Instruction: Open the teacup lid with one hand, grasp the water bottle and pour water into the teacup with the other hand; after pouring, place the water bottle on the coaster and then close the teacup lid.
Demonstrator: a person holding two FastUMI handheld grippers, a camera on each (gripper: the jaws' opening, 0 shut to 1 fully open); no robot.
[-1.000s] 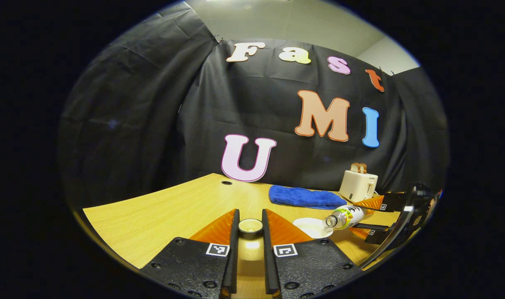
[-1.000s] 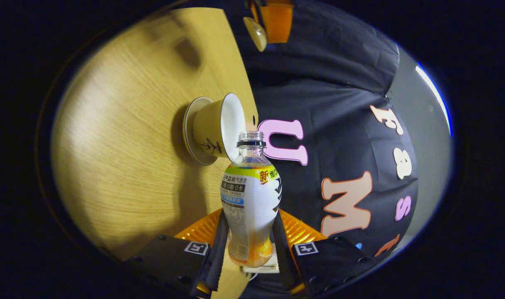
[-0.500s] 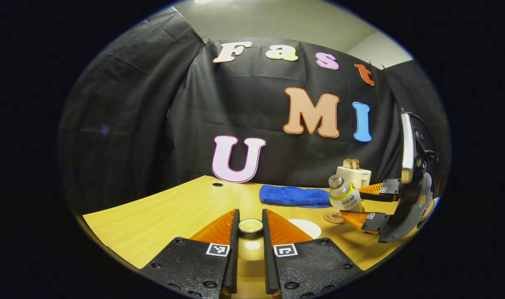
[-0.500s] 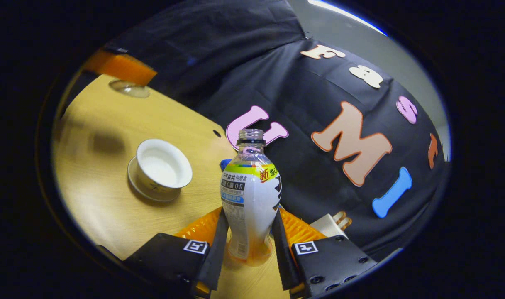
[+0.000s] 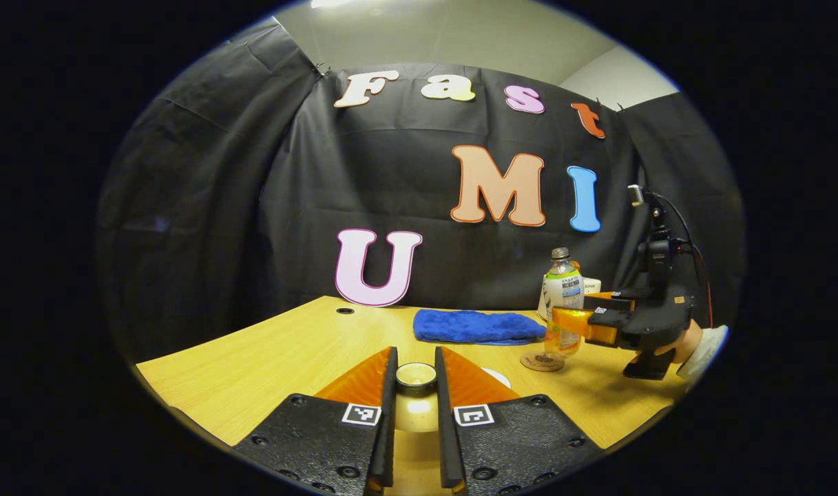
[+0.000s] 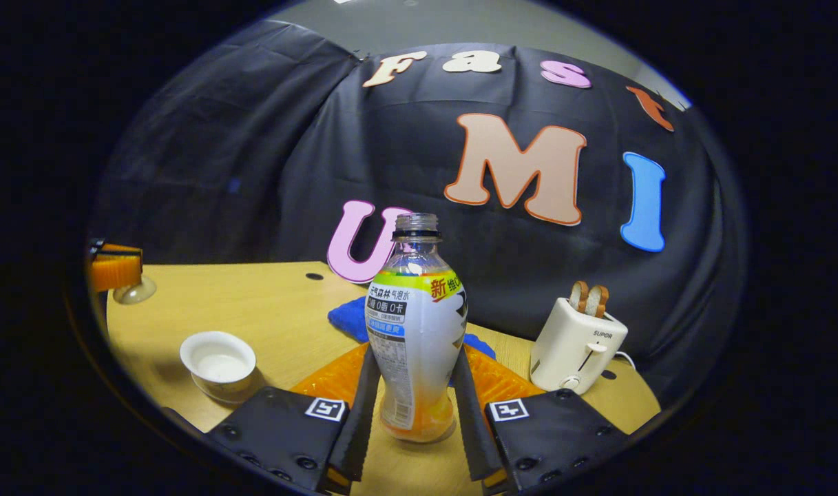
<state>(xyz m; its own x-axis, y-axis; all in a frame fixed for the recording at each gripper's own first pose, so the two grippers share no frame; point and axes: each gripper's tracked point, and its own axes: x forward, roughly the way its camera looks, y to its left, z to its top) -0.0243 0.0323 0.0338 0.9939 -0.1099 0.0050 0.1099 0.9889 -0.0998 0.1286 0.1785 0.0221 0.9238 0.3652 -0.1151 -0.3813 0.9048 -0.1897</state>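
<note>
Both views sit low over the light wooden desk [image 5: 267, 351], facing the black cloth wall. The right gripper view looks close along an upright clear plastic water bottle [image 6: 416, 331]; both share the blue folded towel [image 5: 477, 326].

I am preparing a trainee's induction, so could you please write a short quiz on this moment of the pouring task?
1. True or false: the bottle stands upright between the right claw's fingers.
2. What does the left claw hold? A) the blue towel B) the teacup lid C) the toaster
3. Fill in: in the left gripper view, the bottle is just above the round ____ on the table.

Key: 1 true. 2 B, the lid; the teacup sits uncovered. 3 coaster; whether they touch is unclear.
</note>
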